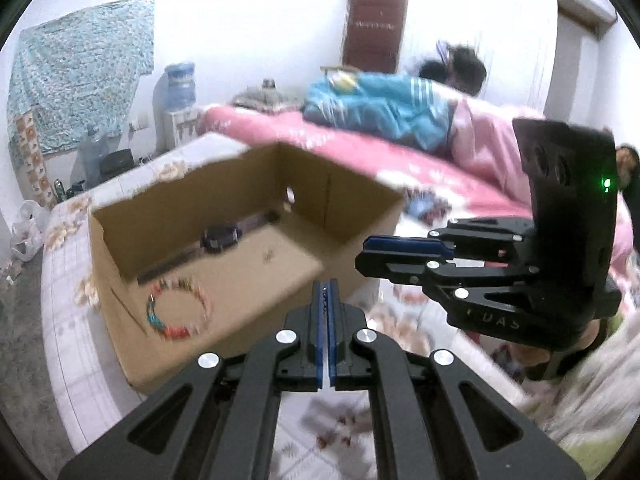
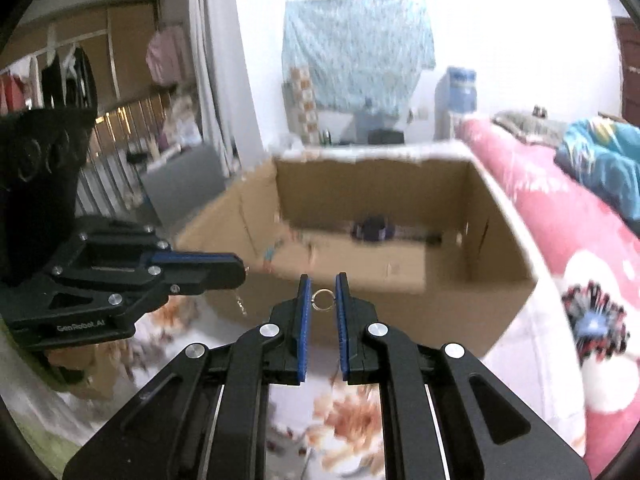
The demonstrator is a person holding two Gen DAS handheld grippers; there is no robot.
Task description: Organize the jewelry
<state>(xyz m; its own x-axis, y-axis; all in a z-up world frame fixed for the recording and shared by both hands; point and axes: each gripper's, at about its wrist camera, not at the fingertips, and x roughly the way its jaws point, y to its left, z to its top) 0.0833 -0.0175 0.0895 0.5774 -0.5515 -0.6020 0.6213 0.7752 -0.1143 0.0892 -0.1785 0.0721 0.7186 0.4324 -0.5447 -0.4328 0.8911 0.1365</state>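
Gripping a ring [image 2: 323, 300], right tongs [image 2: 323, 284] near box [image 2: 460, 312]; left tongs [image 1: 327, 286] clenched, perhaps on chain.

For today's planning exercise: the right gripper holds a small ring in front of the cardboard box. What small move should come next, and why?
Probably carry the right gripper, its pads shut on the ring, forward over the box rim: the bracelet already lies inside, the ring is outside.

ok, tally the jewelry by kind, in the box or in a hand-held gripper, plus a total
Beaded bracelet, in the cardboard box: 1
Wristwatch, in the box: 1
Small metal ring, between the pads of the right hand-held gripper: 1
Fine chain, pinched in the left hand-held gripper: 1
Total: 4
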